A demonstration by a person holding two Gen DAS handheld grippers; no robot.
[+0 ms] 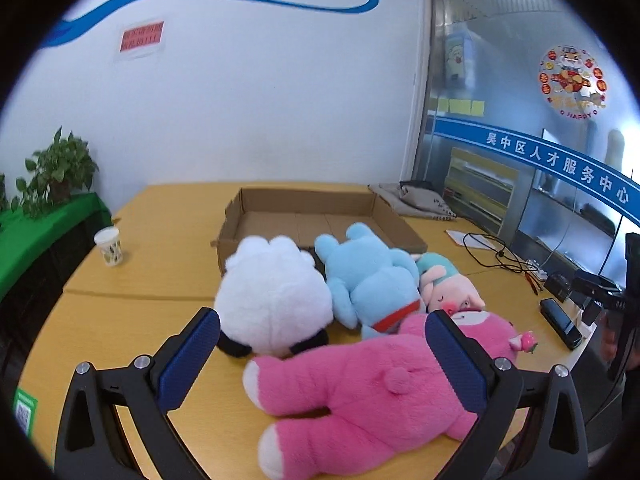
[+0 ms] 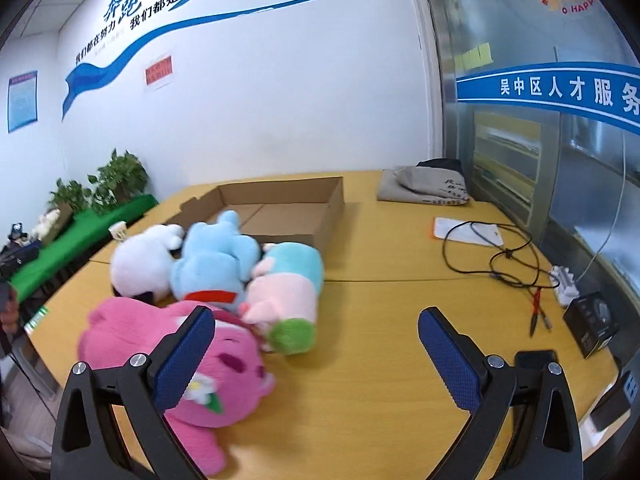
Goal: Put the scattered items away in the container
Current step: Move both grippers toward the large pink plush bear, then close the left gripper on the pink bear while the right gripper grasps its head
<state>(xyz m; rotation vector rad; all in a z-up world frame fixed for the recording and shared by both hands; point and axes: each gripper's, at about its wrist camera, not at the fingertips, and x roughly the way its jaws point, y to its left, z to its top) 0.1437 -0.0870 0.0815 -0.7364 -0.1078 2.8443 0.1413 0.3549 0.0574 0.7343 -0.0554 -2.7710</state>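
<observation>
Several plush toys lie on the wooden table in front of an empty cardboard box (image 1: 256,204) (image 2: 332,204): a pink bear (image 1: 360,392) (image 2: 224,364), a white plush (image 1: 272,292) (image 2: 140,260), a light blue plush (image 1: 372,276) (image 2: 216,260) and a small pink pig in a teal top (image 1: 448,288) (image 2: 288,280). My left gripper (image 1: 320,340) is open, its fingers on either side of the pink bear's body. My right gripper (image 2: 316,340) is open and empty, just right of the pink bear's head.
A paper cup (image 1: 109,246) stands at the table's left. A folded grey cloth (image 2: 428,188), a paper with black cables (image 2: 492,248), a small black box (image 2: 592,324) and a phone (image 1: 560,322) lie on the right. Potted plants (image 1: 60,168) stand on a green ledge.
</observation>
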